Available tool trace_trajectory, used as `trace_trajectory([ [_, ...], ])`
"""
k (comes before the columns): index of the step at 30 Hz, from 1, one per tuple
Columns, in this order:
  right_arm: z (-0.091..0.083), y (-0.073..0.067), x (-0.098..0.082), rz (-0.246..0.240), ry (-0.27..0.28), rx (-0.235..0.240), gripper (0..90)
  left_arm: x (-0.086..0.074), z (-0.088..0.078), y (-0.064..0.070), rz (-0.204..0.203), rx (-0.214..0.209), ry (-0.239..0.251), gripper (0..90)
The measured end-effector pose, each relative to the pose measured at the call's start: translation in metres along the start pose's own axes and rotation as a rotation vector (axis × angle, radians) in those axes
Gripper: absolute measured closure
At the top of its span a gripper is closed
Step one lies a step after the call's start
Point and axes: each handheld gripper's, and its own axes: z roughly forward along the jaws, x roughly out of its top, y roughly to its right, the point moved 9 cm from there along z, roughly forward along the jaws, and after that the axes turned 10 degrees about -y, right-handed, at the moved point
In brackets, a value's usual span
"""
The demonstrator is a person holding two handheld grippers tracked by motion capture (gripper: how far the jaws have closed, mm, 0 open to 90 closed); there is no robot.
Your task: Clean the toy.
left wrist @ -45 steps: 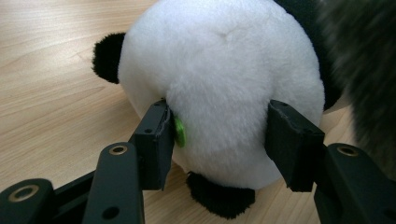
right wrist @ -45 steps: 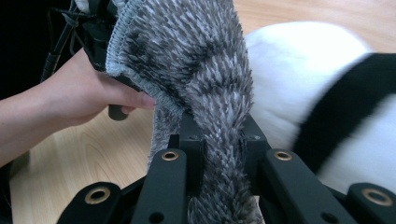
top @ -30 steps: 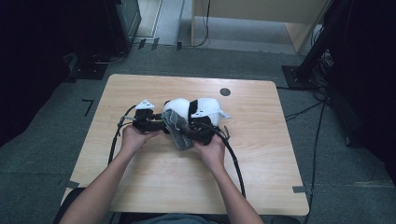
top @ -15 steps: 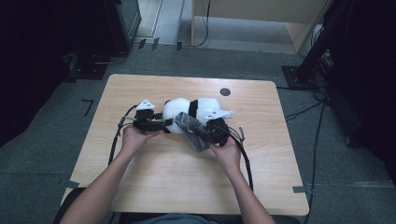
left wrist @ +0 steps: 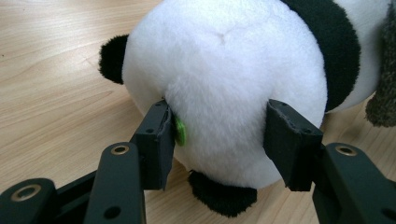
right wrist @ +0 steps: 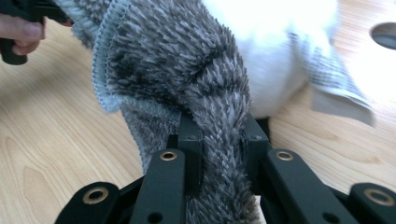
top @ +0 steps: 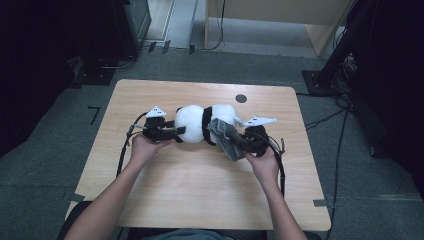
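Observation:
A white and black plush panda [top: 202, 122] lies on its side in the middle of the wooden table [top: 200, 185]. My left gripper [top: 176, 131] is shut on the panda's white head [left wrist: 224, 79], one pad on each side, a green eye [left wrist: 180, 131] against the left pad. A fuzzy grey cloth [top: 227, 139] hangs off the panda's right end. My right gripper [top: 243, 143] is shut on that grey cloth [right wrist: 205, 93], which bunches up between the jaws. A white printed tag [right wrist: 336, 84] sticks out from the panda.
A round cable hole [top: 241, 98] sits in the table near its far edge. Cables trail from both grippers toward the person. Dark equipment stands [top: 345, 55] and a wooden cabinet [top: 280, 20] stand on the floor beyond the table.
My right gripper has pulled to the right with the grey cloth, drawing it away from the panda's body. The left gripper has stayed put on the panda's head.

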Motion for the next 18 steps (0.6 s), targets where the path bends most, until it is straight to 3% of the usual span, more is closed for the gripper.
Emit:
trace_trajectory([
  [6,-0.002,0.017,-0.008,0.045,-0.003,0.001,76.5,0.0,0.0,0.0,0.001,-0.001,0.001,46.0],
  [18,0.015,0.046,-0.029,0.143,-0.07,-0.011,76.6,0.0,0.0,0.0,0.0,-0.003,0.0,46.0],
])
